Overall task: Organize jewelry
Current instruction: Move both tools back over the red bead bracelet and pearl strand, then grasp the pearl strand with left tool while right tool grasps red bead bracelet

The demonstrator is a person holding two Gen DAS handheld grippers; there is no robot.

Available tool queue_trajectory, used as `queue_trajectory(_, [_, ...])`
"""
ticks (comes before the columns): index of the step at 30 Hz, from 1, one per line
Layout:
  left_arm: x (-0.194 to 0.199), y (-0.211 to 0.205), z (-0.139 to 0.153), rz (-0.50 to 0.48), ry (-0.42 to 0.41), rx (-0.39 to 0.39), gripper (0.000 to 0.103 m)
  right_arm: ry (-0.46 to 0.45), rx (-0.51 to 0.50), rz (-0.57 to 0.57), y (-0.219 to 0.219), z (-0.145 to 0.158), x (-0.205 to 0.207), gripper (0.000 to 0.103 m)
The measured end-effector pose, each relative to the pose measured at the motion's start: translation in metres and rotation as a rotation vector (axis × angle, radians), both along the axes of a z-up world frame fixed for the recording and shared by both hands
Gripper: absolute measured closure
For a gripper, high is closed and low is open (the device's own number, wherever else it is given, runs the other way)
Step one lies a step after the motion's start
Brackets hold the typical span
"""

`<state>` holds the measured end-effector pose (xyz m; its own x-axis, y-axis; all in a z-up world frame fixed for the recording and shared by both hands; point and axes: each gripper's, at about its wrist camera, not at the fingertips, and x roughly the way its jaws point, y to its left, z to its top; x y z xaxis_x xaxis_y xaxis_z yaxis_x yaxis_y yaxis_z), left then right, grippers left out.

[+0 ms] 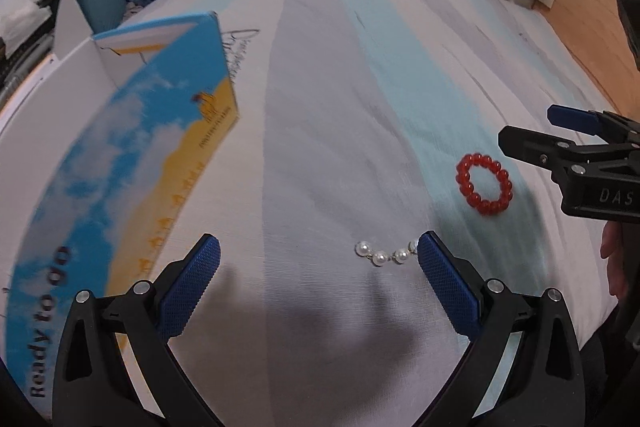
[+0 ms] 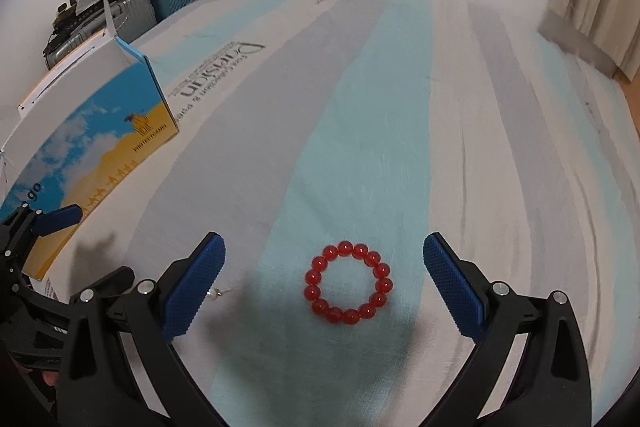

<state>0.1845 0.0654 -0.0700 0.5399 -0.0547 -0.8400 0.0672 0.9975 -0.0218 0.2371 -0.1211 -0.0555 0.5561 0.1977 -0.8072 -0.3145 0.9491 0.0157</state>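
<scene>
On the bed (image 2: 360,131), two pieces of jewelry are seen lying loose. The red bracelet (image 2: 347,283) is framed between the wide-open fingers of the right gripper (image 2: 324,279), but it is not touched. The pearls (image 1: 386,254) are found just beside one finger of the left gripper (image 1: 320,281), which is also spread wide and holds nothing. The box (image 1: 132,163) is placed to the left, well apart. Its inside cannot be seen. Nothing seems put away yet.
</scene>
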Motion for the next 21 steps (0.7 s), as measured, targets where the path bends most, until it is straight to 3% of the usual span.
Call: queue_trajectory(21, [0.029, -0.023, -0.06, -0.057, 0.063, -0.021, 0.009, 0.111, 0.011, -0.029, -0.021, -0.07, 0.023, 0.008])
